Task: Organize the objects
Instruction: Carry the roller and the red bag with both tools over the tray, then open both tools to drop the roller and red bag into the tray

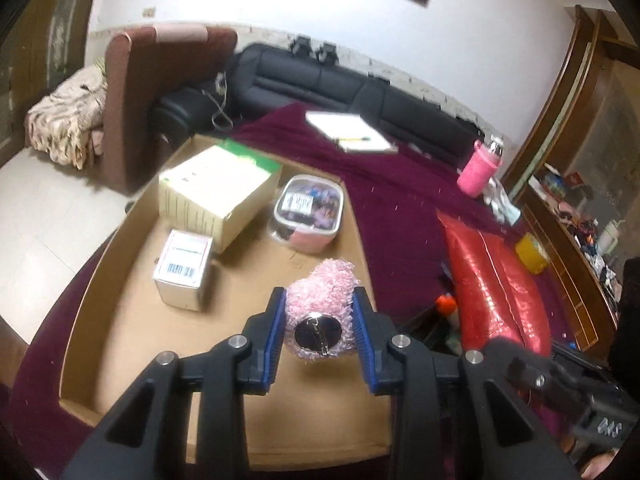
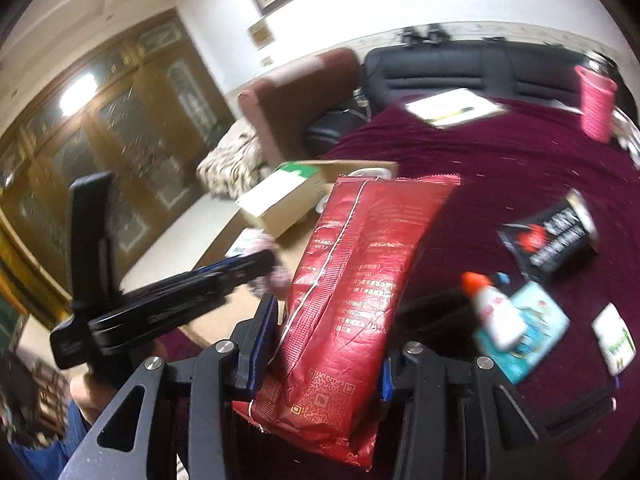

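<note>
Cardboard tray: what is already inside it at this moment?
Inside the cardboard tray: a large box with a green edge, a small barcoded box and a clear lidded container. The left gripper and its fuzzy pink item cover the near floor.

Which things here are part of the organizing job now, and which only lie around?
Part of the job:
- pink fuzzy item, held in the left gripper
- red bag, held in the right gripper
- cardboard tray

Lying around:
- notebook
- pink bottle
- black sofa

I count two boxes (image 1: 216,192) (image 1: 183,270) and one lidded tub (image 1: 308,210) in the cardboard tray (image 1: 120,320); far right, one pink-sleeved bottle (image 1: 480,166).
</note>
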The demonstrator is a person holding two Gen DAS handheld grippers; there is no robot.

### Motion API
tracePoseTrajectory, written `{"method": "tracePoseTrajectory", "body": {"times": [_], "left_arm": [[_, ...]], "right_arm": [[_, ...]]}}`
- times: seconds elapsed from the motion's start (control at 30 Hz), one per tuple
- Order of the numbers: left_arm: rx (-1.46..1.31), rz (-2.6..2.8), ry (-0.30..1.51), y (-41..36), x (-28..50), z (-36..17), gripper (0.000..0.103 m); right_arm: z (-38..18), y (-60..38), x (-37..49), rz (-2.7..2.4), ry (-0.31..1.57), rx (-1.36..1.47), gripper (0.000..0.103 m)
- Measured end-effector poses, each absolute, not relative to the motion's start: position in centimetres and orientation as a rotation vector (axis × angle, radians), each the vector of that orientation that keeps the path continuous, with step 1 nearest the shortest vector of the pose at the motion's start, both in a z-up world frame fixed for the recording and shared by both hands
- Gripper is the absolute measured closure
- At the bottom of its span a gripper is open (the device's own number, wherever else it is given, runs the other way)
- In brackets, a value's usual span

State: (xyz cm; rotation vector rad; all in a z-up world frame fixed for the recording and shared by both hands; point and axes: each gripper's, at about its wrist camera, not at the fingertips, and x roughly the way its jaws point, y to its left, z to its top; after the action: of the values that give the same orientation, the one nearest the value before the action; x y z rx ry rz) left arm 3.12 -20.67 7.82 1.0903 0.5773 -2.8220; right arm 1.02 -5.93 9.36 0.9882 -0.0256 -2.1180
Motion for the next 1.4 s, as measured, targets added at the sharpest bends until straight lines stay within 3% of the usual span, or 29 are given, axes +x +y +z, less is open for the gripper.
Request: {"method": "tracePoseTrajectory", "body": {"times": [0.47, 1.1, 1.2, 1.23, 1.3, 1.4], "left_arm": [[1.282, -2.698, 0.571, -24.4, 0.0, 6.3, 0.072], [1.287, -2.667, 0.533, -25.2, -1.7, 5.8, 0.071], [1.283, -2.672, 0.530, -25.3, -1.6, 5.8, 0.068], [1.284, -2.672, 0.526, -25.3, -1.6, 5.8, 0.066], [1.282, -2.670, 0.527, -25.3, -1.5, 5.9, 0.054], [1.260, -2.682, 0.545, -25.4, -1.3, 6.3, 0.051]], "right_arm": [[6.1, -13.3, -0.9, -2.101, 0.162, 1.073, 0.056], [3.5, -14.8, -3.9, -2.083, 0.088, 1.185, 0.053], [3.8, -14.4, -3.9, -2.084, 0.076, 1.189, 0.052], [3.9, -14.3, -3.9, -2.082, 0.073, 1.186, 0.047], [4.5, -13.9, -3.6, -2.096, 0.075, 1.162, 0.039], [5.6, -12.9, -3.1, -2.117, 0.055, 1.118, 0.038]]}}
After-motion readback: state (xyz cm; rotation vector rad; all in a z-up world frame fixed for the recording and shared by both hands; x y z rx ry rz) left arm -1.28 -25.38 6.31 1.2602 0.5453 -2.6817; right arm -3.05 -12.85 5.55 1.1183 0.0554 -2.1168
